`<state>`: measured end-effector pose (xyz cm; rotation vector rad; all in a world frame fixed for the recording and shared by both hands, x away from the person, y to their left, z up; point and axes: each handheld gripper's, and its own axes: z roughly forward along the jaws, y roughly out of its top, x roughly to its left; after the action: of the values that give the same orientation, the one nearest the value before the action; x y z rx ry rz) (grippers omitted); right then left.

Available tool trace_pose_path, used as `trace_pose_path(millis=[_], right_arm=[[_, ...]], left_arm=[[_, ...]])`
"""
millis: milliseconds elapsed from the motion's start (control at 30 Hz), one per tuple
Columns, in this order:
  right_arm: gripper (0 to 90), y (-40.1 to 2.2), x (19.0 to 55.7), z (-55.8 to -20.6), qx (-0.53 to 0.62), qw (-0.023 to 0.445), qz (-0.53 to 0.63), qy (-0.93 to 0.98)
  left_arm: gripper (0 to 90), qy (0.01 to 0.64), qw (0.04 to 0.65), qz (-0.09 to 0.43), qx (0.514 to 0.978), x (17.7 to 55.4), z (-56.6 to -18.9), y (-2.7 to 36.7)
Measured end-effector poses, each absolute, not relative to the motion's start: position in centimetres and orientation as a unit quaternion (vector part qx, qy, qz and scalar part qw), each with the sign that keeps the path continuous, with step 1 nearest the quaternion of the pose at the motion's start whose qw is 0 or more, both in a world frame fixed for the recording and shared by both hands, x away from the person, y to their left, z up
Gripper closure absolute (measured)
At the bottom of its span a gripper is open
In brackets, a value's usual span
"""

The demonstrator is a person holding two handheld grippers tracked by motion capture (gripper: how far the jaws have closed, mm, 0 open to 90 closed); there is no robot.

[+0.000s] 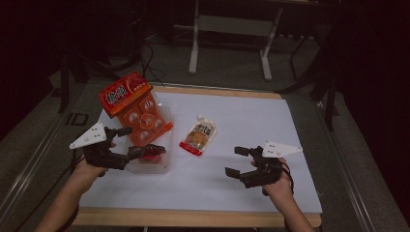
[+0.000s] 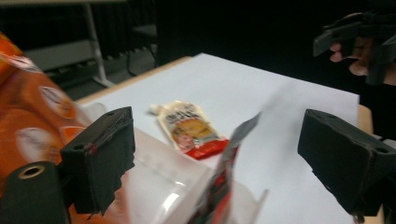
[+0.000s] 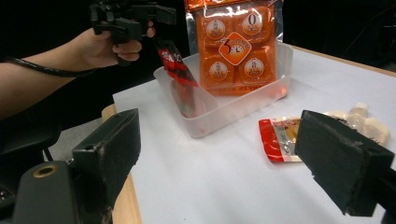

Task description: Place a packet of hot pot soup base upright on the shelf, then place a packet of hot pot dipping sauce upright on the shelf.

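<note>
A clear plastic tub [image 1: 162, 167] sits at the left of the white sheet. A large orange snack bag [image 1: 133, 108] stands upright in it. A small red packet [image 1: 153, 155] leans at the tub's near end, also seen as the red packet [image 3: 175, 63]. My left gripper [image 1: 135, 141] hovers just above that packet, open; in the left gripper view the packet [image 2: 224, 177] stands between the jaws, touching neither. A spouted orange pouch [image 1: 198, 136] lies flat right of the tub. My right gripper [image 1: 236, 161] stands open over bare sheet, nothing between its jaws.
The white sheet [image 1: 251, 116] covers a wooden table whose edge [image 1: 193, 218] runs along the front. A pale desk frame [image 1: 229, 29] stands on the floor behind the table. Dark surroundings lie on both sides.
</note>
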<state>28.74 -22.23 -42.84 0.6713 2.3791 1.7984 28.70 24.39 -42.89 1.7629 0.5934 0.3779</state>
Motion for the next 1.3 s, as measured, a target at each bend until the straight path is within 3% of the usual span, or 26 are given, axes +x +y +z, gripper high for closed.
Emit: trace_pose_path(millis=[267,433,1300], right_arm=[[15.2,-22.4,28.8,-42.8,0.222,0.048,0.584,0.779],[15.3,-22.6,29.2,-42.5,0.217,0.091,0.575,0.784],[11.9,-21.8,33.7,-43.2,0.287,0.123,0.540,0.781]], left_arm=[[3.2,0.245,0.577,0.165,0.761,28.1,-42.3,22.2],[4.0,0.226,0.583,0.160,0.764,27.5,-42.0,20.6],[4.0,0.188,0.572,0.149,0.784,24.8,-43.6,14.5]])
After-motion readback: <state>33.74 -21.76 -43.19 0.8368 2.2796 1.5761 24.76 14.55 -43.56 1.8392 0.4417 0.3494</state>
